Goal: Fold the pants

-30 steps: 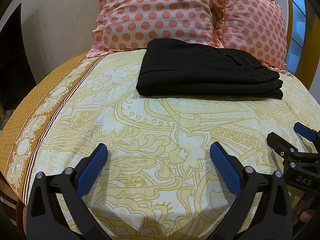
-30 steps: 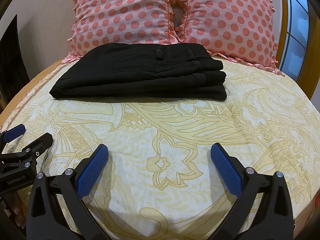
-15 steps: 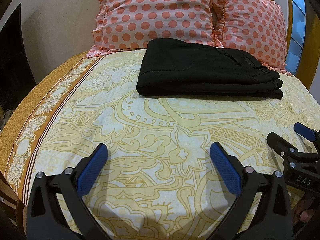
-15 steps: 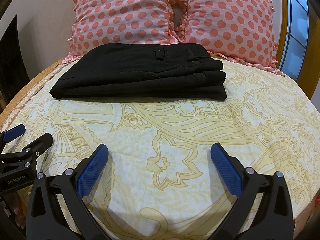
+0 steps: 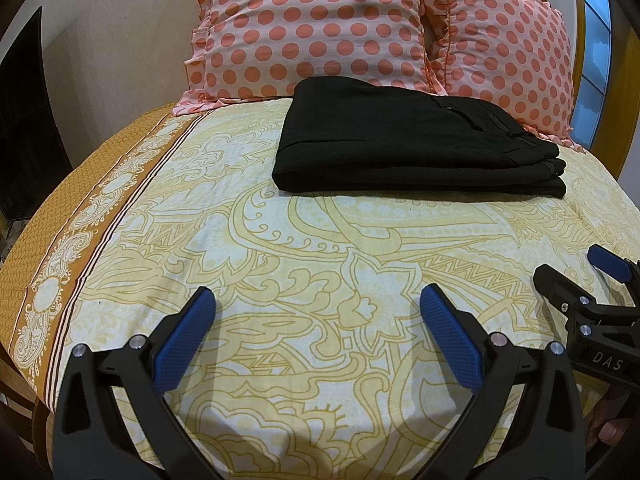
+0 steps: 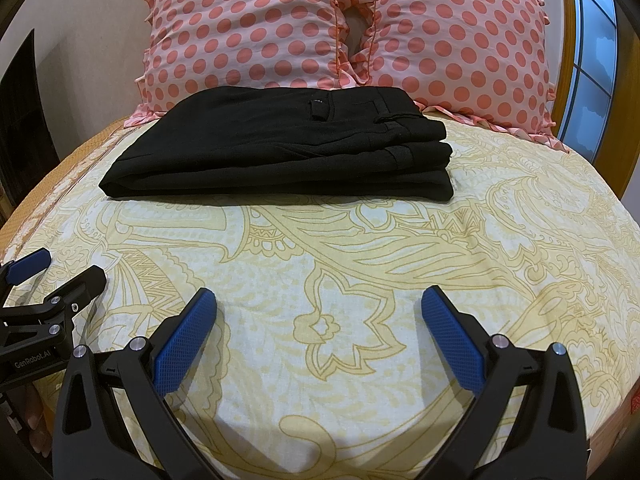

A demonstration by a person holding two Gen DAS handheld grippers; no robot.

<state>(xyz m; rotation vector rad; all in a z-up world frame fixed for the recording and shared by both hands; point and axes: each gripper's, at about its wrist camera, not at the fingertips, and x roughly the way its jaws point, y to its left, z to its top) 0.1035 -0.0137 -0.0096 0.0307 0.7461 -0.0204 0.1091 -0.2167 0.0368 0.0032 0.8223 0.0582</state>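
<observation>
Both jaws spread wide and empty, left hand-held gripper (image 5: 316,312) and right hand-held gripper (image 6: 318,312) hover over the bed (image 5: 280,264), pants (image 6: 280,148) folded well ahead by the pillows (image 6: 248,24) (looks done); careless regrasp could unravel the stack.

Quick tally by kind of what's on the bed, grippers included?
Folded black pants: 1
Polka-dot pillows: 2, the left pillow and the right pillow
Patterned bedsheet: 1
Grippers: 2, the left gripper and the right gripper, both open and empty
Total: 6
</observation>
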